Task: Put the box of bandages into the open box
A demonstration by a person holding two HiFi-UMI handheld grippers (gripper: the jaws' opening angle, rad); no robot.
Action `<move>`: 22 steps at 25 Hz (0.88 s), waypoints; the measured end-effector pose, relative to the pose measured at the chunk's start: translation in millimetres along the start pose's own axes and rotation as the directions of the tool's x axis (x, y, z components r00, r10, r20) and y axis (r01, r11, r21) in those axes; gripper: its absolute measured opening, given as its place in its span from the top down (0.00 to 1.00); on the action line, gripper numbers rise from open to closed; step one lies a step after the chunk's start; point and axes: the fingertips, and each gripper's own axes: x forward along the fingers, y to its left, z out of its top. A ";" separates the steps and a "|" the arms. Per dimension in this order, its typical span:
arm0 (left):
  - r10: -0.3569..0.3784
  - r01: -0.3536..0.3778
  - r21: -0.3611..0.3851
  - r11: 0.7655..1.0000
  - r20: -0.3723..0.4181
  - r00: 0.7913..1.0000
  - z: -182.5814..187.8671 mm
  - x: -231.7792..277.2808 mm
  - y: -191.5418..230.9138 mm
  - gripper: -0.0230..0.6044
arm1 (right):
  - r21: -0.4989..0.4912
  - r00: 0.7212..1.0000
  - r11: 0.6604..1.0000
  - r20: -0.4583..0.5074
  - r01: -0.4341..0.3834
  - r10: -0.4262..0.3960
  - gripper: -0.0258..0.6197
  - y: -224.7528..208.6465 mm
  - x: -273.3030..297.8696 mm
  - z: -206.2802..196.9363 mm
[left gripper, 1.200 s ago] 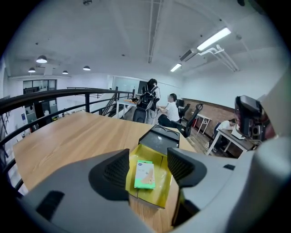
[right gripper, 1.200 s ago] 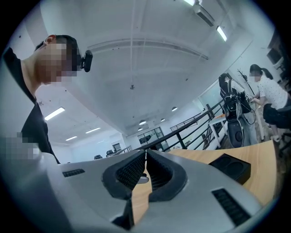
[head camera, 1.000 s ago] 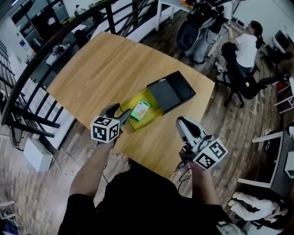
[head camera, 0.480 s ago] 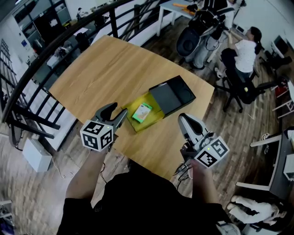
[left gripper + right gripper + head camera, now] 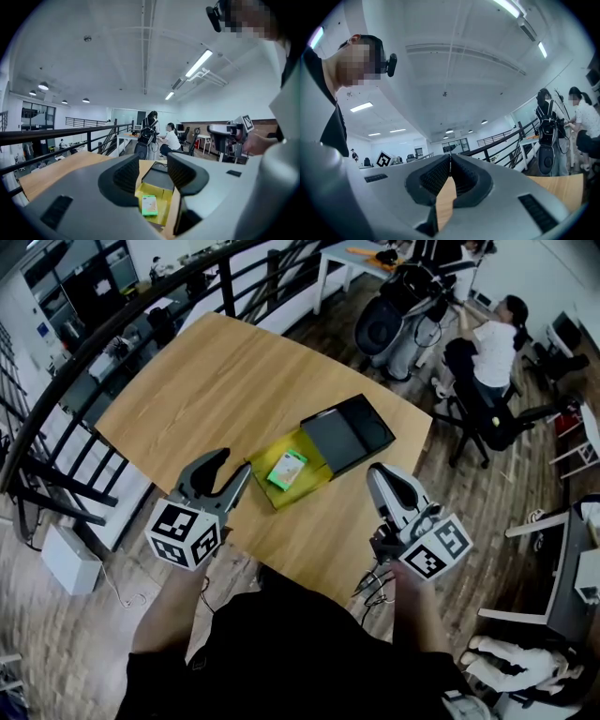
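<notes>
The green box of bandages (image 5: 287,469) lies flat in the yellow tray of the open box (image 5: 314,476); its black half (image 5: 349,430) adjoins on the far right. My left gripper (image 5: 232,463) hovers near the table's front edge, left of the tray and apart from it. Its jaws are closing with nothing between them. In the left gripper view the left gripper (image 5: 153,172) frames the bandage box (image 5: 150,205) in the yellow tray (image 5: 164,211) beyond. My right gripper (image 5: 380,474) is held over the table's front right edge, jaws shut and empty; in its own view the right gripper (image 5: 450,174) points up and away.
The wooden table (image 5: 216,381) ends close to both grippers at the front. A black railing (image 5: 84,348) runs along the left and back. A seated person (image 5: 492,334) and a black machine (image 5: 384,320) stand beyond the far right corner.
My left gripper has drawn back from the yellow tray toward the person, and its jaws stand narrower. The bandage box stays in the tray. The right gripper has barely moved.
</notes>
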 end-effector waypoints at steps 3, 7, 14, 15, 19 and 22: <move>0.008 -0.009 0.023 1.000 0.031 0.999 11.9 -10.1 -0.3 0.66 | -0.018 1.000 1.000 0.014 0.001 -0.001 0.90 4.4 -2.8 5.2; 0.030 -0.031 0.013 0.999 0.062 0.998 18.2 -14.7 9.5 0.69 | -0.046 0.999 0.999 0.037 0.018 -0.016 0.91 1.7 -6.1 10.6; 0.069 -0.070 0.002 0.998 0.084 0.994 23.1 -18.1 23.7 0.77 | -0.096 0.997 0.995 0.071 0.031 -0.025 0.91 -1.4 -5.6 24.1; 0.072 -0.072 0.002 0.997 0.088 0.994 24.1 -18.6 24.5 0.78 | -0.099 0.997 0.995 0.072 0.034 -0.027 0.91 -1.7 -5.6 24.6; 0.079 -0.080 0.007 0.997 0.093 0.993 25.0 -17.8 27.7 0.82 | -0.096 0.996 0.994 0.075 0.053 -0.045 0.91 -5.6 -6.9 23.1; 0.091 -0.093 0.012 0.996 0.085 0.992 23.1 -16.9 31.7 0.83 | -0.095 0.996 0.994 0.076 0.059 -0.052 0.91 -6.9 -8.0 22.8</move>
